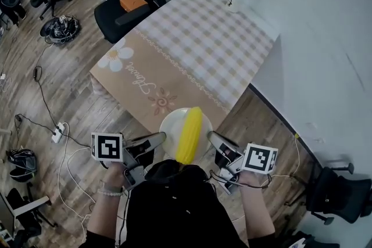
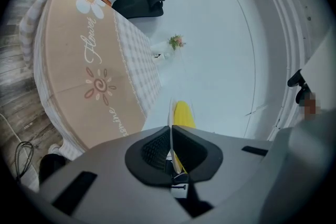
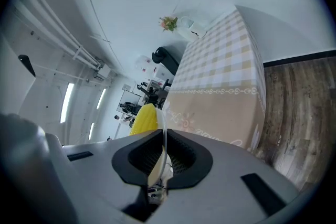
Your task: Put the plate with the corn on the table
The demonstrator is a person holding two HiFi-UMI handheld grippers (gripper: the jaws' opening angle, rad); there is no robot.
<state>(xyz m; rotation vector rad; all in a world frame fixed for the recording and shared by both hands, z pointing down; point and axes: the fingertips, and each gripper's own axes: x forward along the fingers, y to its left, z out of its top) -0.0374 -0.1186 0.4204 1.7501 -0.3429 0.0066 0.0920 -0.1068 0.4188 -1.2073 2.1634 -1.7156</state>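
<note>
Room: we stand on a wood-plank floor (image 1: 70, 84) at the near end of a long table in a beige and checked cloth (image 1: 192, 61). A white wall runs along the table's right side, and a black office chair (image 1: 131, 3) stands at its left.
Left jaws: our left gripper (image 1: 156, 139) is clamped on the left rim of a round white plate (image 1: 170, 125), its pads closed on the thin edge.
Right jaws: our right gripper (image 1: 214, 139) is clamped on the opposite rim.
Plate: it is carried between the two grippers at the table's near edge. We judge it is not yet resting there.
Corn: a yellow cob (image 1: 189, 133) lies on the plate, midway between the jaws.
Long axis: the cob points away from us toward the table, across the line joining the grippers.
Coming move: the table lies straight ahead and both hands are equally near it. We think the plate must go forward and down level, or the cob may roll sideways.
</note>
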